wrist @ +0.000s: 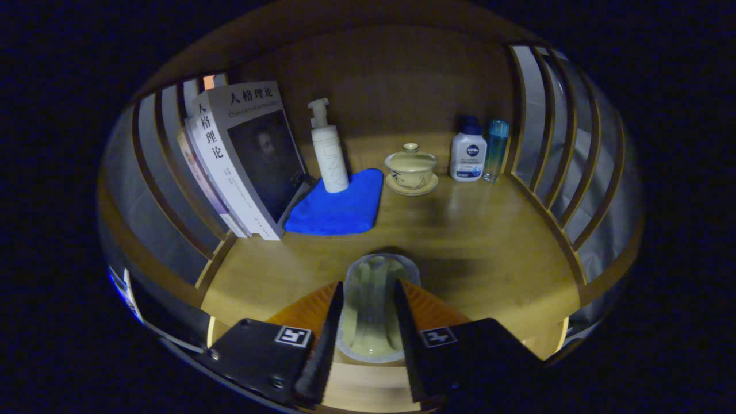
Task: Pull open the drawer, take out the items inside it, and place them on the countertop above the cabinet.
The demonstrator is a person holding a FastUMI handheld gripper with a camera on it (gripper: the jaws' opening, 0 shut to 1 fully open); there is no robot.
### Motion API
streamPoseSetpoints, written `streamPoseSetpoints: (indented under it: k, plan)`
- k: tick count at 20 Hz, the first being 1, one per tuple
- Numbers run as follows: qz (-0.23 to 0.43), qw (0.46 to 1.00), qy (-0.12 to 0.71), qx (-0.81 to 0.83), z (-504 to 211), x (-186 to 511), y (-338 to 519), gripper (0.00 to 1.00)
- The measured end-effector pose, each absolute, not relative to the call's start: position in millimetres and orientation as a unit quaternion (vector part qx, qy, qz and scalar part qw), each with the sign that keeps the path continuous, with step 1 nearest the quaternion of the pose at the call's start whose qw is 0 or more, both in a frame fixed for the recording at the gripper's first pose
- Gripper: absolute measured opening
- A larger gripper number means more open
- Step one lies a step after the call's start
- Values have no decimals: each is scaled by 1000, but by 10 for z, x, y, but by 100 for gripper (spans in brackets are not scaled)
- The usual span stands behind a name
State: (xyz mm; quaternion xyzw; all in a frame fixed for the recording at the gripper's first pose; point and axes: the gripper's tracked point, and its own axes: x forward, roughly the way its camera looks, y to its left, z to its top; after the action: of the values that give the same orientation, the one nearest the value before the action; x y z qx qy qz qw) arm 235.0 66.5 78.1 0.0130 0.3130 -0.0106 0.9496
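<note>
My gripper (369,285) is shut on a clear, ribbed plastic container with a pale rim (376,265). Both fingers press on its sides, and its far end sticks out just beyond the fingertips. The container hangs low over the front part of the wooden countertop (471,230); whether it touches the wood I cannot tell. A dark shadow lies on the wood just ahead of it and to its right.
Beyond the fingers, at the back, stand leaning books (241,155) on the left and a white pump bottle (329,149) on a blue cloth (339,207). A lidded tea bowl on a saucer (410,168), a white lotion bottle (468,150) and a blue tube (495,148) follow. Slatted wooden rails (552,155) close both sides.
</note>
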Motion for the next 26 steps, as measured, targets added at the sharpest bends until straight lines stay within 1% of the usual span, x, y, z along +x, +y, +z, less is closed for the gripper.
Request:
streamPoseSetpoints:
  k: [1, 6, 10, 20, 23, 26]
  plan:
    - [-6, 953, 304, 13, 814, 2344, 722, 64]
    - [3, 969, 248, -6, 1049, 2236, 778, 64]
    - [16, 976, 217, 3, 1069, 2024, 788, 65]
    - [20, 989, 135, -63, 894, 1123, 754, 65]
    - [21, 991, 110, -68, 828, 834, 767, 79]
    - [15, 994, 94, -59, 725, 564, 727, 79]
